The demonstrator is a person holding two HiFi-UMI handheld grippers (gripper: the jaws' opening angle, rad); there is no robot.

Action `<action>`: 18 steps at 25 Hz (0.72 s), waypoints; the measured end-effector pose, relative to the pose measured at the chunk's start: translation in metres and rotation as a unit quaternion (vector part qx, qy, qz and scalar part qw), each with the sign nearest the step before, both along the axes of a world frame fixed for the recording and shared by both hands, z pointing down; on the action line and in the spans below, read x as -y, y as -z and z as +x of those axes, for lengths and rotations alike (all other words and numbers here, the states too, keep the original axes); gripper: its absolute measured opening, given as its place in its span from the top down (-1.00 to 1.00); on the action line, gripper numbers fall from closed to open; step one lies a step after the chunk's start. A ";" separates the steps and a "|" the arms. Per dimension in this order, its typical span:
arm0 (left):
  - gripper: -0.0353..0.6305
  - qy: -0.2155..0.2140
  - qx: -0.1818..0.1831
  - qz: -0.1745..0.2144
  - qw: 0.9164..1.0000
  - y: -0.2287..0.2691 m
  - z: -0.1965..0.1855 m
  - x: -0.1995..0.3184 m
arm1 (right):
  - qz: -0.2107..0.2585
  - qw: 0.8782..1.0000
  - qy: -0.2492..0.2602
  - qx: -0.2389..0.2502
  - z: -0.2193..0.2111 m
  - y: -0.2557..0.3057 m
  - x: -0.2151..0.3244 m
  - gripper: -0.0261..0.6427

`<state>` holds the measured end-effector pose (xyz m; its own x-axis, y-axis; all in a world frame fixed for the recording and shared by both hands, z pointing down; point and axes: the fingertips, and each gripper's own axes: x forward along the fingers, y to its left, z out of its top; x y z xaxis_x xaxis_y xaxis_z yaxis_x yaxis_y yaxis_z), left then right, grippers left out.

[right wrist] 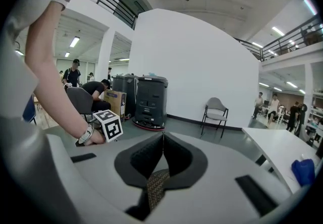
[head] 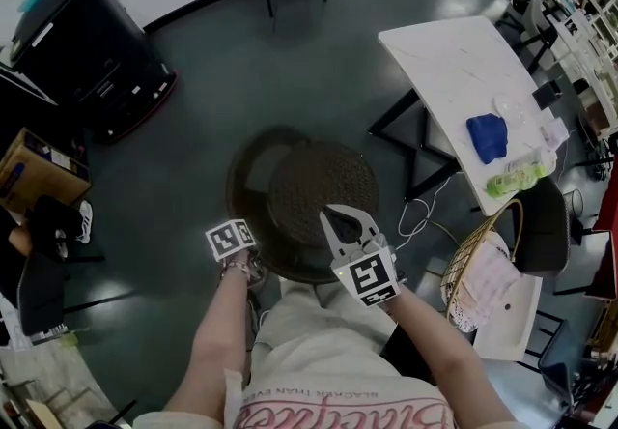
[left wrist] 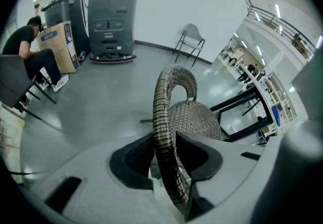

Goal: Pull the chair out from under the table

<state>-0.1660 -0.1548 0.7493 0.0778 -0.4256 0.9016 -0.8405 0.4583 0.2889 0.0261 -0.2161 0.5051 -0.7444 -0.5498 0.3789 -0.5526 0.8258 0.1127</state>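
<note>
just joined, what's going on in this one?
A person with tongs in each hand is handling a wicker chair. The chair stands on open floor right in front of them, clear of the white table, so it looks already pulled out. The left tongs have the chair's rim between them but seem slack rather than pinching. The right tongs are closed on the rim.

chair: dark woven wicker, round seat | upright, clear of white table
</note>
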 end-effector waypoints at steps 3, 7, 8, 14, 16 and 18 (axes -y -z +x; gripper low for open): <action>0.41 -0.002 -0.012 0.027 1.000 0.018 0.001 0.003 | 0.011 1.000 0.017 -0.004 0.000 0.007 0.003 0.91; 0.23 -0.019 -0.001 0.058 0.998 0.046 0.005 0.005 | 0.015 1.000 0.022 0.005 0.006 0.023 0.013 0.91; 0.23 -0.025 0.009 0.068 0.997 0.055 0.005 0.005 | 0.016 1.000 0.020 0.010 0.007 0.028 0.016 0.91; 0.23 -0.122 0.070 0.158 0.977 0.126 0.037 0.025 | 0.034 0.998 0.039 0.026 0.006 0.058 0.021 0.91; 0.23 -0.164 0.098 0.211 0.959 0.164 0.057 0.036 | 0.045 0.997 0.053 0.029 0.004 0.070 0.019 0.91; 0.23 -0.191 0.119 0.270 0.936 0.205 0.076 0.047 | 0.052 0.996 0.068 0.032 0.001 0.083 0.015 0.91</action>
<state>-0.0902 -0.2013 0.5439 0.1417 -0.8065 0.5740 -0.9834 -0.0480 0.1753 0.0274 -0.2313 0.4220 -0.8352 -0.4762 0.2752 -0.4453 0.8791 0.1699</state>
